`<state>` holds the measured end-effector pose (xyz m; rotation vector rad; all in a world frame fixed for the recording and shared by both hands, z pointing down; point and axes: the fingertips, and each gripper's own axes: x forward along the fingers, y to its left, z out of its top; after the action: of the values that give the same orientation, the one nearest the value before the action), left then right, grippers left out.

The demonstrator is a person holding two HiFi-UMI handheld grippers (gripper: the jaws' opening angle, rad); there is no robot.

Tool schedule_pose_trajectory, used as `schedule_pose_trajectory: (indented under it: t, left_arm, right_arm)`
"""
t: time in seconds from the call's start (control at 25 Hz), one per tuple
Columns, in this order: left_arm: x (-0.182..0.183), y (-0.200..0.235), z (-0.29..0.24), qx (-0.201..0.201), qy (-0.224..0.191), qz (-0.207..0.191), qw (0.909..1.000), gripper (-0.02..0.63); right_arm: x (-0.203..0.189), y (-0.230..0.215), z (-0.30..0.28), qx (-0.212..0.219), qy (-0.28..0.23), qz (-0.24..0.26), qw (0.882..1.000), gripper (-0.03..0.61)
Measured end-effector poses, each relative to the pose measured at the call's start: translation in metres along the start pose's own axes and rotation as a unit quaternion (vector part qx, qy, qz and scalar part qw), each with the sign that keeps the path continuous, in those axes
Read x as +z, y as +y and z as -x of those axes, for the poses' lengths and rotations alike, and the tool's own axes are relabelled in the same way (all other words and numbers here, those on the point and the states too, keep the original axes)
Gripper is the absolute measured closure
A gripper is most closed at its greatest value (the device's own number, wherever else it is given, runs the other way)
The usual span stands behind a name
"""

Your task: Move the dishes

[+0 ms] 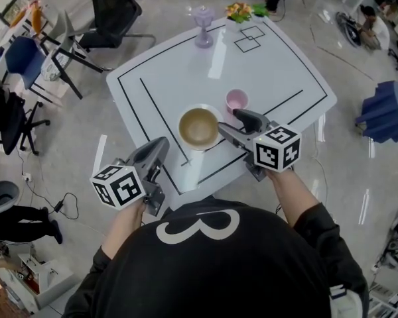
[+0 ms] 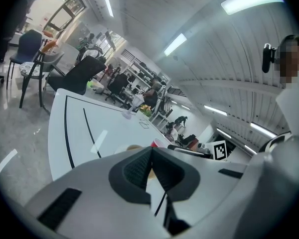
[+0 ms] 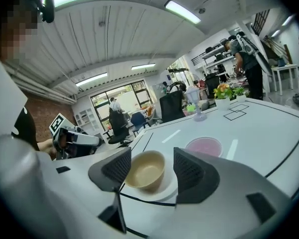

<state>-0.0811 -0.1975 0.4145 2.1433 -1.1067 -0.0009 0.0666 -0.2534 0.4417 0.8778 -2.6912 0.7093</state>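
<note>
A tan bowl (image 1: pixel 199 128) sits on a white plate (image 1: pixel 184 114) near the front of the white table (image 1: pixel 278 71). A pink cup (image 1: pixel 237 100) stands just behind and to the right of it. My right gripper (image 1: pixel 233 123) is open at the plate's right rim. In the right gripper view the bowl (image 3: pixel 145 169) shows between its two pads, with the plate (image 3: pixel 170 184) under it and the pink cup (image 3: pixel 204 146) beyond. My left gripper (image 1: pixel 159 146) is shut and empty at the table's front left edge, apart from the plate; its pads (image 2: pixel 139 168) meet.
A purple goblet (image 1: pixel 203 26) and a pot of flowers (image 1: pixel 239 10) stand at the table's far edge. Black lines mark the tabletop. Office chairs (image 1: pixel 113 12) stand to the far left, and a blue stepped object (image 1: pixel 388 111) is on the floor at the right.
</note>
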Motion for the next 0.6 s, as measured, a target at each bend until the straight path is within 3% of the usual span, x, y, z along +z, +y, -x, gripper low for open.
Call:
schedule_pose_trajectory:
  t: [0.24,0.6]
  left_arm:
    - [-0.002,0.002,0.006,0.007,0.001,0.0,1.0,0.611]
    - [-0.008,0.009,0.008,0.013,0.001,0.01,0.9999,0.611]
  right_arm:
    - [-0.027,0.0,-0.023,0.011,0.037,-0.028,0.999,0.327]
    - [-0.058,-0.016,-0.044,-0.011,0.078,-0.08,0.994,0.345]
